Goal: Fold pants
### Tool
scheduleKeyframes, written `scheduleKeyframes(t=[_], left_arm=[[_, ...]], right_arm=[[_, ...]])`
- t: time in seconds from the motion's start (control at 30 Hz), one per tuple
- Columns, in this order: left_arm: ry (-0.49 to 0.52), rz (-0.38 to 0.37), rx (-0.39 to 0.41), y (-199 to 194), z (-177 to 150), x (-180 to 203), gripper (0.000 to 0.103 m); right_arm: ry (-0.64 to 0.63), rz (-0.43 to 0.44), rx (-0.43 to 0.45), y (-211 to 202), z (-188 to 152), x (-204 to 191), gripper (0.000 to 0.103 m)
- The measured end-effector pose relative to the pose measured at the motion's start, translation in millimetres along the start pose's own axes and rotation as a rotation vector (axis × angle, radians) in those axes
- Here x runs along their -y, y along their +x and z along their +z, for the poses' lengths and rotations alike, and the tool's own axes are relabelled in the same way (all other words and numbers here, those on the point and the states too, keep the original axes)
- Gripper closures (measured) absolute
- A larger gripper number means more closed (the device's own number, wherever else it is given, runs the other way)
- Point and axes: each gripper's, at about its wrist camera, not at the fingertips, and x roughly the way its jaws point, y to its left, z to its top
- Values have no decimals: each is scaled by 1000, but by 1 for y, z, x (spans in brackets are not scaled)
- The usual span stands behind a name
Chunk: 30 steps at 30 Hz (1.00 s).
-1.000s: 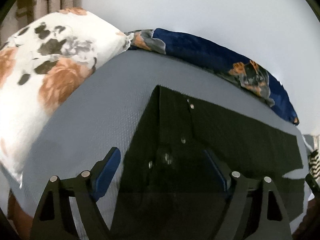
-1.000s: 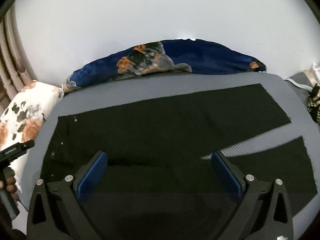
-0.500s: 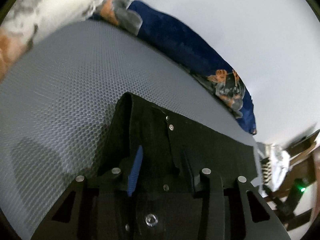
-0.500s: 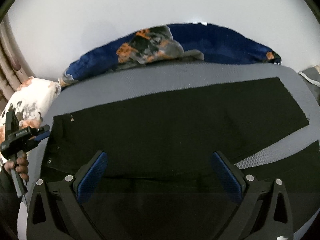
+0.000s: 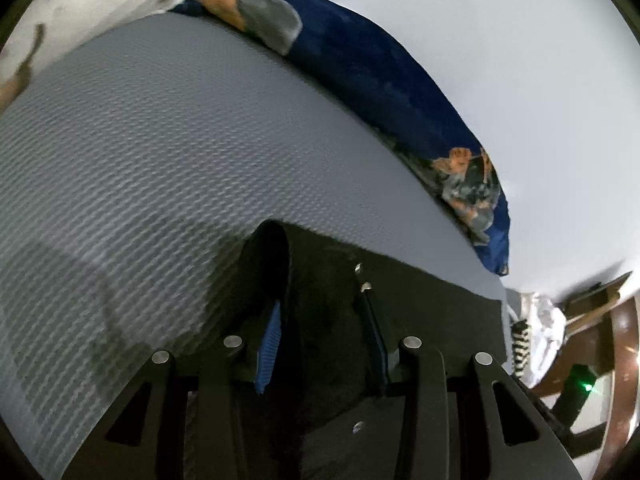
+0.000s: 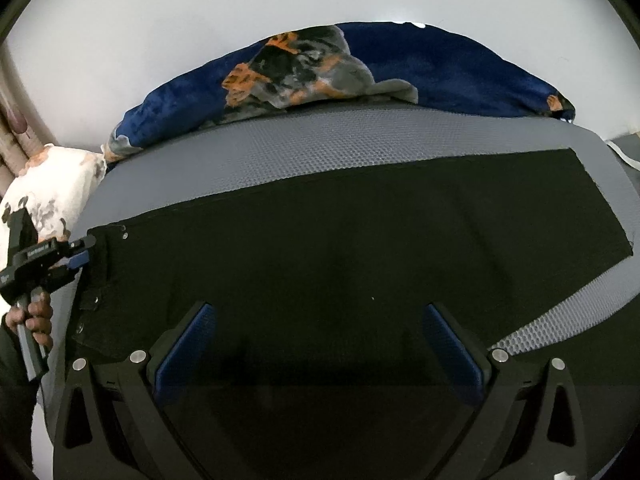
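Note:
Black pants [image 6: 360, 256] lie spread flat across a grey textured bed, waistband at the left, legs running right. My left gripper [image 5: 324, 320] is shut on the waistband [image 5: 316, 280], which bunches up between its blue pads. It also shows in the right wrist view [image 6: 80, 254] at the pants' left edge, held by a hand. My right gripper [image 6: 318, 340] is open and empty, hovering low over the middle of the pants near their front edge.
A dark blue floral blanket [image 6: 360, 72] lies along the far edge against the white wall. A white floral pillow [image 6: 52, 188] sits at the left. Wooden furniture [image 5: 592, 320] stands beyond the bed's right end. Grey bed surface [image 5: 160, 160] shows around the pants.
My left gripper has come down onto the waistband and shut on it, bunching the fabric. My right gripper has moved in lower and closer over the pants, still open.

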Motion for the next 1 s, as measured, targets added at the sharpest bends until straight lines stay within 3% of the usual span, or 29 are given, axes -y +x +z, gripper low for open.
scheduleKeyframes(t=[0.17,0.37,0.4,0.47,0.5,0.53,0.73,1.0], left_arm=[[-7,-78,-48,18,17,2,63],[-3,-83,-71,33,29,6,63],[0,-80,-67,34,29,6,67],[12,-53,-56,34,26,7,89],[6,-57,-57,34,25,8,95],[-4,-60,-50,33,24,8,96],[87,-68,12,2,15,44,96],[274,-137,85,-53,-20,98,96]], right_arm=[[-15,-16,8,2,3,-1,0],[-9,-31,4,7,6,4,0],[-12,-36,3,9,7,5,0],[-19,-38,1,11,8,6,0],[-25,-38,0,13,10,7,0],[-40,-38,-5,16,12,8,0],[-274,-26,-32,31,35,13,0],[-598,153,-161,58,83,21,2]])
